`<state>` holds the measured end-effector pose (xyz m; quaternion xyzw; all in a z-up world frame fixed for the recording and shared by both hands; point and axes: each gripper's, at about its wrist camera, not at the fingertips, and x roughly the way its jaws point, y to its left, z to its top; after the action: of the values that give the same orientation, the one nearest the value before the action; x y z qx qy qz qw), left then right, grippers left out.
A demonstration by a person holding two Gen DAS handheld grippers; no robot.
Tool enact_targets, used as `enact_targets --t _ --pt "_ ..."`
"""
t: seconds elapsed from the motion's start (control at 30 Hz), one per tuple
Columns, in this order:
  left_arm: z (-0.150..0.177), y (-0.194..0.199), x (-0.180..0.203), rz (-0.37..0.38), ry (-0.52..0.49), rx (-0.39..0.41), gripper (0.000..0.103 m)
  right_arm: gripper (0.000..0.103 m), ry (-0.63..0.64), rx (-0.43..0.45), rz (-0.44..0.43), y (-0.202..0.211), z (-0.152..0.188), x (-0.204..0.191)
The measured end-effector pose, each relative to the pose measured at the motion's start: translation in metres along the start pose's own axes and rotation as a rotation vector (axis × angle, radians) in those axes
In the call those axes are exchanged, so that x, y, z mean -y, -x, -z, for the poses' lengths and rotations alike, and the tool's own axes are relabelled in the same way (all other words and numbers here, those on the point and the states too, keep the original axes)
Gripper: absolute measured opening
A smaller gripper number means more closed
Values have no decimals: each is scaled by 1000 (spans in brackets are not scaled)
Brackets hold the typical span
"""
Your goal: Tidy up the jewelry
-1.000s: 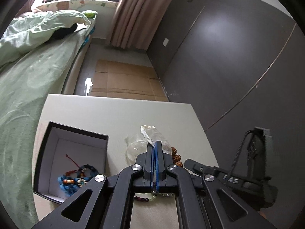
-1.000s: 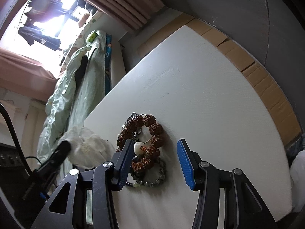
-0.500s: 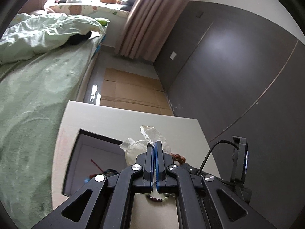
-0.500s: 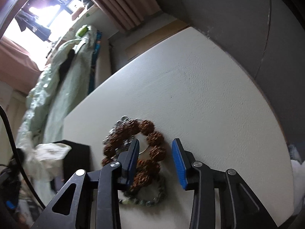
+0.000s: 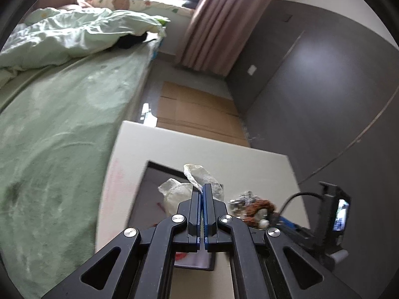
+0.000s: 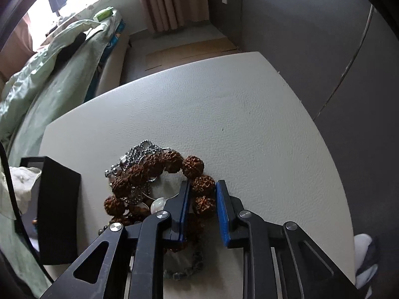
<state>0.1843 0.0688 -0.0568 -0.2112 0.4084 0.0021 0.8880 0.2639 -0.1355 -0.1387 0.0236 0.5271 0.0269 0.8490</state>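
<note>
My left gripper (image 5: 202, 186) is shut on a clear plastic bag (image 5: 189, 189) and holds it over the open black jewelry box (image 5: 159, 199). My right gripper (image 6: 202, 186) has its blue pads against the brown-bead bracelet (image 6: 199, 186) on the white table (image 6: 237, 124). A silver chain (image 6: 134, 154) is tangled with the bracelet's far side. A green-bead bracelet (image 6: 184, 269) lies under the gripper. The box shows at the left in the right wrist view (image 6: 58, 199). The bracelet pile shows at the right in the left wrist view (image 5: 256, 206).
A bed with green bedding (image 5: 62, 124) runs along the table's left side. A dark wall (image 6: 324, 37) stands beyond the right edge. Cardboard (image 5: 197, 109) lies on the floor past the far edge. The right gripper's body with a cable (image 5: 331, 219) sits at the right.
My left gripper moved left with the bag, from beside the box to over it. My right gripper narrowed and closed onto the brown-bead bracelet's right side.
</note>
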Motion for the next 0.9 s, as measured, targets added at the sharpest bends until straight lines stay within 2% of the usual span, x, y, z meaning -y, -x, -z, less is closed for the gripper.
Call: enact_targets --t 0.13,0.33,0.4,0.43,0.47,0.5,0.53,0.57,0.7,0.9 --pt "0 1 -7 -25 11 -9 1 21 -30 7 -69 6 0 6" --pt "5 -8 -5 -47 -11 -84 2 21 -51 91 -211 44 -4 4" --pt "7 -9 -4 -38 -11 -92 7 21 -47 117 -252 56 -3 0" --pt "8 -8 -4 -43 -8 -92 21 21 -42 128 -270 61 -2 -3" --pt "8 -6 -5 -53 -4 -86 45 21 -37 140 -288 67 -2 -6" --pt "7 -5 -5 -57 0 -75 58 21 -33 150 -304 71 -1 -9" --pt "7 -2 -5 -57 4 -56 76 21 -31 159 -317 75 0 -12" --pt "6 3 -6 -55 9 -33 80 21 -27 173 -331 81 1 -15" --pt "3 11 -8 -44 18 -8 80 21 -22 218 -385 92 -1 -25" --pt "-2 23 -23 -48 77 30 80 21 -14 276 -511 110 -2 -39"
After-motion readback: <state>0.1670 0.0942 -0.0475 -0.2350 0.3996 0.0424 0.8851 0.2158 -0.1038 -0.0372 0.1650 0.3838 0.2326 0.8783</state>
